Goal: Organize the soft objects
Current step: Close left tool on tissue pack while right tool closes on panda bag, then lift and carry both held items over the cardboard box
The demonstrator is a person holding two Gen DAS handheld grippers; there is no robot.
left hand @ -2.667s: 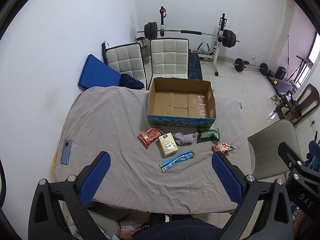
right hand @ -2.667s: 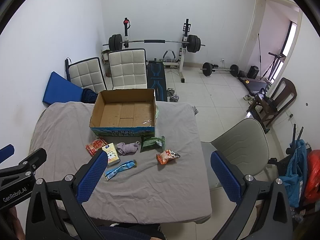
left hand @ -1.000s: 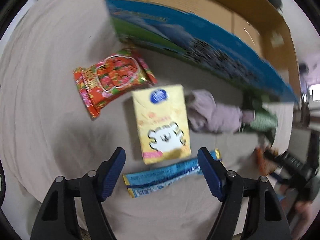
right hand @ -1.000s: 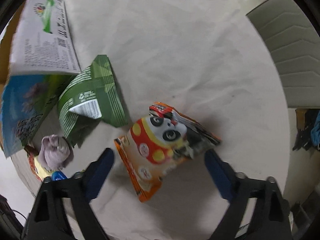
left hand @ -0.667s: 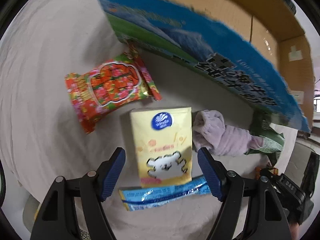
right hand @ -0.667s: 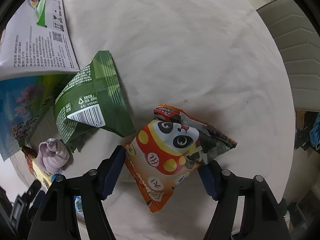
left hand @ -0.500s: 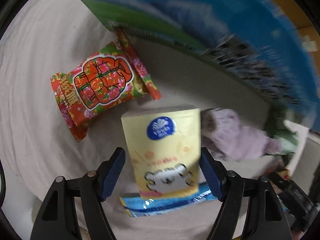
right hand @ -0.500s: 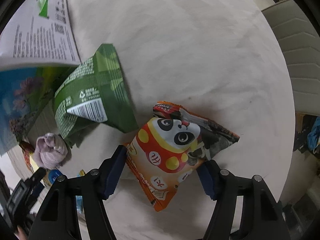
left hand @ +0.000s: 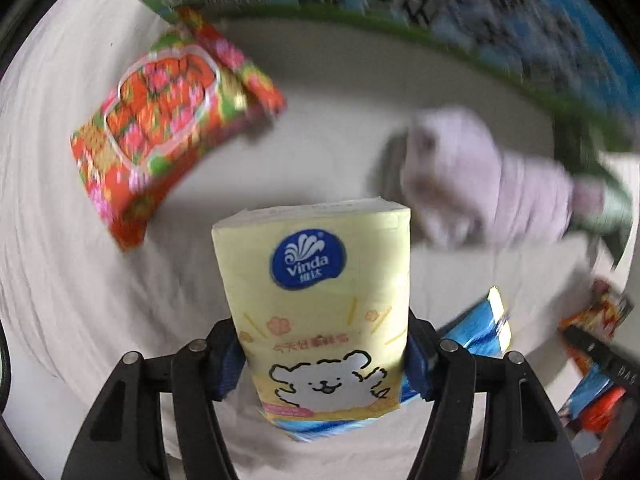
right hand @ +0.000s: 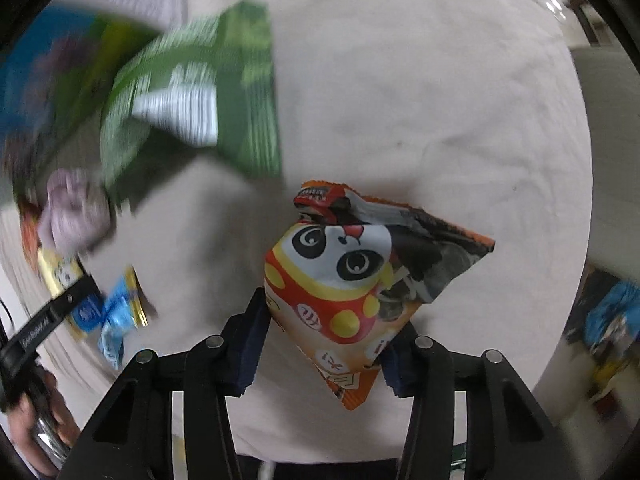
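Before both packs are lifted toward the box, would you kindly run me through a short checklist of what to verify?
1. Yellow tissue pack sits between the left hand-held gripper pads, jaws closing: ok.
2. Panda snack bag sits between the right hand-held gripper pads, jaws closing: ok.
3. Firm grip on each: cannot tell.
4. Blue wrapper clear of the tissue pack: not ok, partly underneath.
5. Cardboard box interior free: cannot tell.

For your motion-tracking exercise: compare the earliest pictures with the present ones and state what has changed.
Both grippers came down from above the table. The left gripper is closing around the yellow tissue pack, the right gripper around the panda snack bag. The red packet and green bag lie unmoved.
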